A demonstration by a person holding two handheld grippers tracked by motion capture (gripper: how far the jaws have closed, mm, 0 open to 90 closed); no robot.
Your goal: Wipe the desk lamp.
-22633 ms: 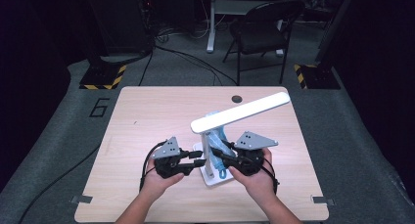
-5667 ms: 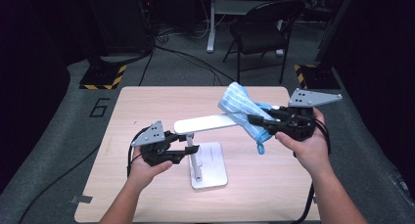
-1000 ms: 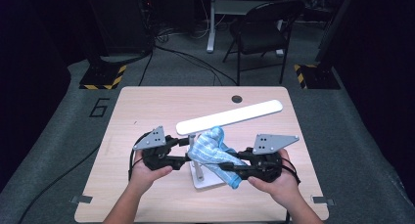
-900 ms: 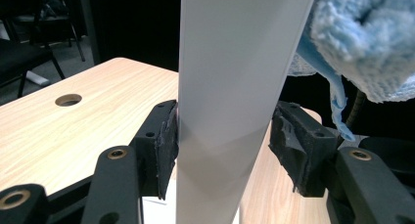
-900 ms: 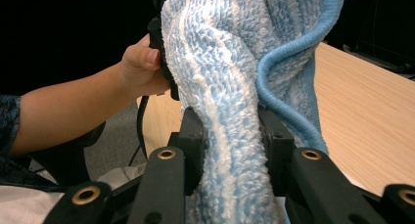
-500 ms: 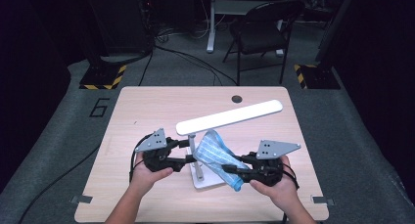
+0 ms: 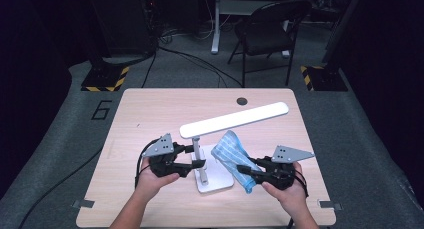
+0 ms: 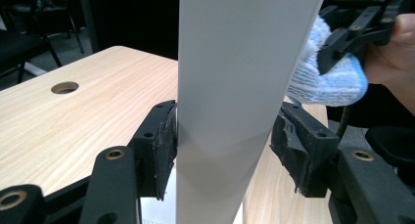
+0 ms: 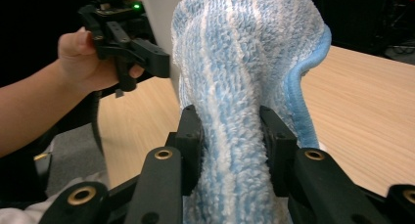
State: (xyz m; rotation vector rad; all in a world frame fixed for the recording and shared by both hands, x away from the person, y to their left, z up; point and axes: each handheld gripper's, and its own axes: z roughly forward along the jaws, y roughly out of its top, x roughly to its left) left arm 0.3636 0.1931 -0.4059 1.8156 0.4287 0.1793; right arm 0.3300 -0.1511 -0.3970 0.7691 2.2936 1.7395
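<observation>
1. The left gripper [image 7: 196, 156] is closed on the upright post of the white desk lamp [image 7: 234, 120]; in the left gripper view its pads [image 8: 164, 148] sit against either side of the post [image 8: 230, 106], the left one flush, the right one [image 8: 288, 148] at the post's edge
2. The right gripper [image 7: 242, 170] grips a blue-and-white striped cloth [image 7: 231, 154]; in the right gripper view the cloth [image 9: 244, 87] bulges between and above the pads [image 9: 192, 136]; its jaws have just been opening a little, with the cloth between them and the pads on it
3. The cloth lies just right of the lamp post, over the right part of the lamp's white base [image 7: 212, 181], under the slanted light bar
4. The base stands near the front middle of the wooden table [image 7: 150, 109]; the light bar reaches up and right toward the far right corner, ending short of the table's right edge
5. Open room: the whole far half of the table, apart from the round cable hole [image 7: 242, 101], and the left strip beside the left gripper are bare wood
6. Both hands are close to the table's near edge; the right hand [image 7: 285, 189] is nearer the right edge
</observation>
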